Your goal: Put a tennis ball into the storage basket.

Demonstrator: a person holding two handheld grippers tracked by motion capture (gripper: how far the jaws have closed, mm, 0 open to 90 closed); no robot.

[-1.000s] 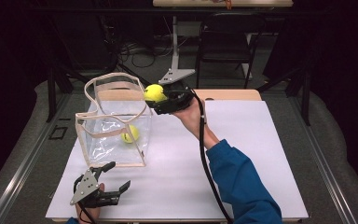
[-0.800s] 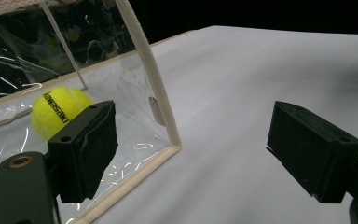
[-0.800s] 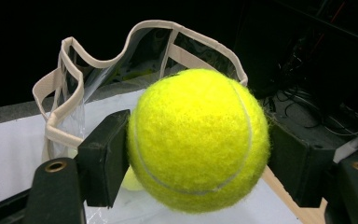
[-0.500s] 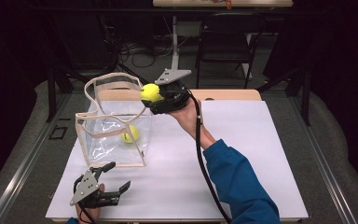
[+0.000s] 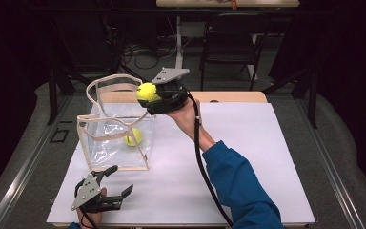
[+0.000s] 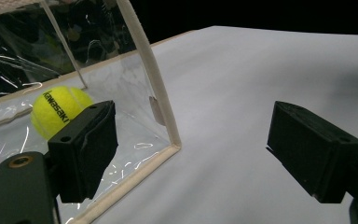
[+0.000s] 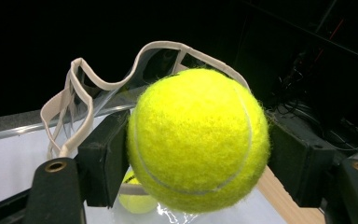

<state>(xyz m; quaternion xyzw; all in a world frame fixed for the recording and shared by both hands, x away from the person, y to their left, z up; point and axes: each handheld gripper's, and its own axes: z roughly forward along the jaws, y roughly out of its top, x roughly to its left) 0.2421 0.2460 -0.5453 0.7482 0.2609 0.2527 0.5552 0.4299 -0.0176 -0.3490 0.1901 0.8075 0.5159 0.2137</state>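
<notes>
Leftward and a little upward is how the right tongs (image 5: pixel 153 98) have travelled over the past second, carrying the held tennis ball (image 5: pixel 147 92) from beside the clear bag (image 5: pixel 116 138) to a spot over the rim at its right side. Their jaws are clamped on that ball from both sides, as the right gripper view shows plainly (image 7: pixel 196 140), with the bag's pale handles (image 7: pixel 81 93) looping up just behind it. Holding the ball high looks deliberate: it must clear the stiff rim and the handles before it can be let fall inside.

A second tennis ball (image 5: pixel 133 137) already lies on the bag's floor, toward its right wall; the left gripper view catches it through the clear plastic (image 6: pixel 58 112). The bag stands upright toward the left edge of the tabletop (image 5: pixel 267 157), its mouth held open by its own trim.

The left tongs (image 5: pixel 116 183) have not moved; they rest near the front left corner of the tabletop, jaws spread wide and empty, just short of the bag's near wall, likely parked there to steady the bag if needed.
</notes>
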